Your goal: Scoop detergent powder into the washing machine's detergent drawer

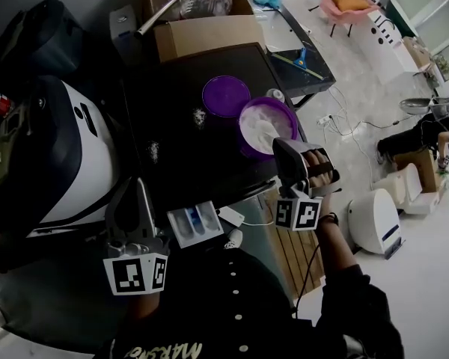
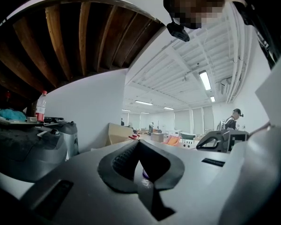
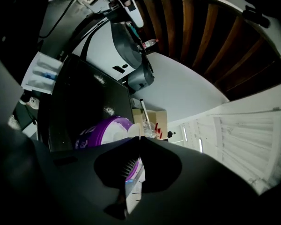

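Note:
A purple tub (image 1: 266, 126) of white powder stands open on the black table (image 1: 179, 155), its purple lid (image 1: 226, 96) lying just behind it. My right gripper (image 1: 279, 142) sits at the tub's near rim. In the right gripper view it (image 3: 139, 138) is shut on the flat handle of a white scoop (image 3: 132, 131), with the tub (image 3: 100, 130) right ahead. The white detergent drawer (image 1: 196, 225), with blue compartments, juts out at the table's front edge and also shows in the right gripper view (image 3: 41, 73). My left gripper (image 1: 140, 182) is shut and empty left of the drawer (image 2: 139, 142).
Spilled powder specks (image 1: 198, 114) dot the table. A cardboard box (image 1: 202, 32) with bottles stands behind the lid. A white and black appliance (image 1: 71, 155) fills the left. A glass table (image 1: 299, 51) lies beyond, and a person (image 1: 426, 137) crouches at far right.

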A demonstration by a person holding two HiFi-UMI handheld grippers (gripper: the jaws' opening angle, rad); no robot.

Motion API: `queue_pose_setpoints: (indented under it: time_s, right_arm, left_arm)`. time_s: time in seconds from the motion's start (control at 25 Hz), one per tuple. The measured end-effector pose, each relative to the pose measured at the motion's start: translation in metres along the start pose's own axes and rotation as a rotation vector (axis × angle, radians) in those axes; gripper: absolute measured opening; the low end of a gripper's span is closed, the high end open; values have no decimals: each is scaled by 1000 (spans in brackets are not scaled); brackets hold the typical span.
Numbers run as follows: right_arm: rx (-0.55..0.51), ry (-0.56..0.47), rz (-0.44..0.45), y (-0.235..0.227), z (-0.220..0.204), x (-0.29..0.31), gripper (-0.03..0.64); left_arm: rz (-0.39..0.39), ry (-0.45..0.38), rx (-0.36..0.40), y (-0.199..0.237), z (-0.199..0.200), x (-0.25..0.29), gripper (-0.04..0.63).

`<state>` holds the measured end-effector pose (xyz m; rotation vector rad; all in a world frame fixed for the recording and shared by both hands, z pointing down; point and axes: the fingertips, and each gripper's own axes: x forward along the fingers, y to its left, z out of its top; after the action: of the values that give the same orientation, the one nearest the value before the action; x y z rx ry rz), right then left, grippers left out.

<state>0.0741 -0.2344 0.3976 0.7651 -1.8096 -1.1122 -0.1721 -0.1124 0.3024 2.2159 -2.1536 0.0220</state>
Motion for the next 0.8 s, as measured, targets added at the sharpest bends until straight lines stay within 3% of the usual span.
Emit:
queue_pose_setpoints:
  time_s: [0.24,0.48,0.8]
  right_arm:
    - [-60,-60,-98,-11,10,-16,34]
    - [-75,-91,-107,-9,24,-24,34]
    - [-102,-254,-87,4,82,-45,34]
  left_arm:
    - [-2,-28,4,-4,10,-8,5]
    - [-1,-47,16,-7,14,-19,5]
    - [49,-49,24,4,16,-41,5]
